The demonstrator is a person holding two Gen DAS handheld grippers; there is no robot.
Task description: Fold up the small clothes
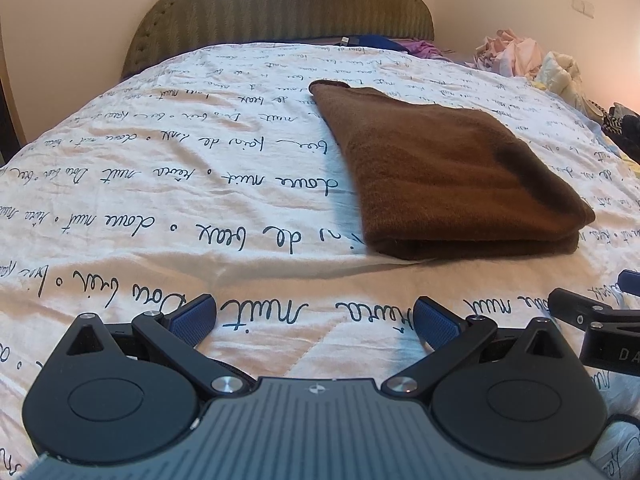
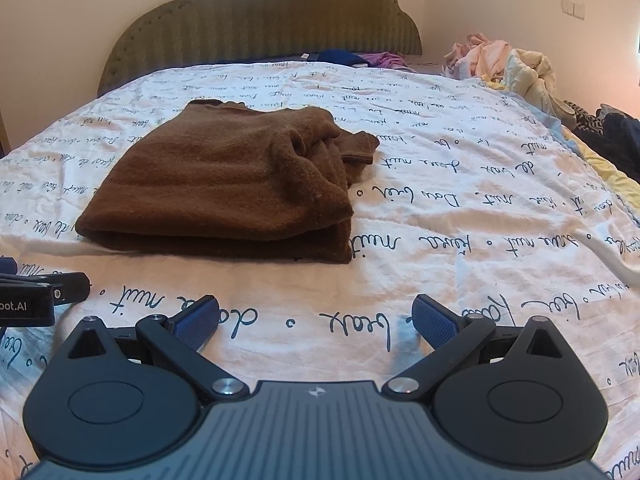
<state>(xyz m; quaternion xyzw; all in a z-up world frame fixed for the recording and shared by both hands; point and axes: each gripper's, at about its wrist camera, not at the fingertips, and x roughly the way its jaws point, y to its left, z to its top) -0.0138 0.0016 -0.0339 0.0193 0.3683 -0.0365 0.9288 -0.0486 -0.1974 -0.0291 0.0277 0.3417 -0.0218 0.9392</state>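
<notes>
A brown knit garment (image 1: 448, 176) lies folded in a thick flat stack on the white bedspread with handwriting print (image 1: 160, 184). In the right wrist view the same brown garment (image 2: 224, 188) shows a bunched side and a cuff sticking out to the right. My left gripper (image 1: 316, 322) hovers open above the cover, short of the garment's near edge, nothing between its blue pads. My right gripper (image 2: 314, 322) is likewise open and empty, a little in front of and to the right of the stack. Each gripper shows at the edge of the other's view.
A padded olive headboard (image 2: 260, 16) stands at the far end of the bed. A heap of pale clothes (image 2: 504, 60) and dark striped clothing (image 2: 608, 128) lie at the bed's far right. Blue and purple items (image 2: 360, 58) sit by the headboard.
</notes>
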